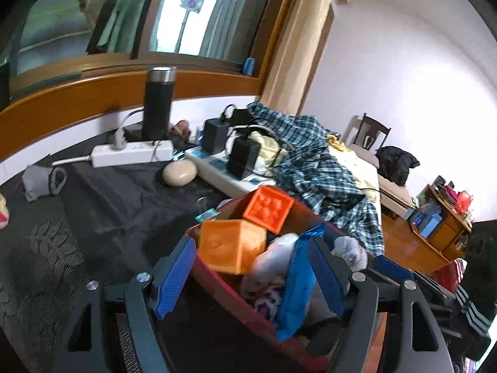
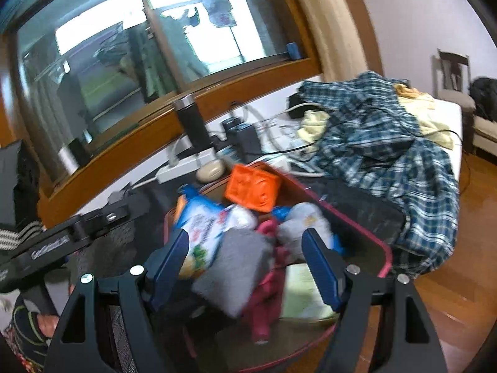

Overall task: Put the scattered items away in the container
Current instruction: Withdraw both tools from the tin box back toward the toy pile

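Observation:
A red-rimmed container (image 1: 236, 298) sits at the near edge of the dark cloth. It holds two orange cubes (image 1: 231, 245), a blue packet (image 1: 295, 283), socks and cloth. My left gripper (image 1: 248, 283) is open, its jaws straddling the container's near wall. In the right wrist view the container (image 2: 383, 248) holds an orange cube (image 2: 253, 188), a blue-and-white snack packet (image 2: 202, 230), a grey sock (image 2: 236, 270) and a pink cloth (image 2: 267, 295). My right gripper (image 2: 248, 270) is open above these, with the grey sock between its jaws. A grey sock (image 1: 43, 180) lies loose at the far left.
A black flask (image 1: 158, 105), a white power strip (image 1: 130, 154), a beige case (image 1: 180, 172), black adapters (image 1: 243, 157) and a plaid shirt (image 1: 323, 168) lie behind the container. A window sill runs along the back. Wooden floor and a shelf (image 1: 441, 220) lie to the right.

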### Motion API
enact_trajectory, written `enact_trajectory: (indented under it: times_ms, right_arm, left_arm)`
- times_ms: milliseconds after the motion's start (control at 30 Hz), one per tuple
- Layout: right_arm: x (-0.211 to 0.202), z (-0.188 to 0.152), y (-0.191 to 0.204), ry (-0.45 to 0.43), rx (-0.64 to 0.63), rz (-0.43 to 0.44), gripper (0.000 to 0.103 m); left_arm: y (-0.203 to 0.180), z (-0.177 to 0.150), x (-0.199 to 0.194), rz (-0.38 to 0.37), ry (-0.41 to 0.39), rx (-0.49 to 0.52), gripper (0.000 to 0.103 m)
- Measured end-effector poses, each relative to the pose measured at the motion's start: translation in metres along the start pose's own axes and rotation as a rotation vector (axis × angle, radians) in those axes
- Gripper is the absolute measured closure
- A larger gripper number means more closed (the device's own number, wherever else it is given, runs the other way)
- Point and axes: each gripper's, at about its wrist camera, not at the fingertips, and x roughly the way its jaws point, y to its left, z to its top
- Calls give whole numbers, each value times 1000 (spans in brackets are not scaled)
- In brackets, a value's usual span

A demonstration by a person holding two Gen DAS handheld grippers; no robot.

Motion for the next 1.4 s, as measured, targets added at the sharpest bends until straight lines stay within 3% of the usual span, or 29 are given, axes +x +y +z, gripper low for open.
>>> enact_trajectory:
  times_ms: [133, 467, 733, 1033, 1267, 1400]
  right_arm:
    - [10, -6, 17, 32, -39, 15, 25]
    - [56, -7, 31, 148, -82, -146, 25]
    - [52, 6, 50, 93, -103, -198, 25]
    - [37, 17, 121, -4, -157, -49, 25]
    - [76, 1, 195, 74, -253, 80, 25]
    - [107, -15, 229, 141, -284, 131, 25]
  left_arm:
    - [14, -4, -10, 25, -3, -23, 27]
    - [67, -12, -40, 101, -28, -105, 27]
    - [120, -20, -64, 180, -47, -190, 27]
    - [214, -37, -109, 355, -82, -335, 27]
    - [297, -55, -142, 497, -91, -476, 27]
    - [334, -61, -142, 538, -72, -541, 27]
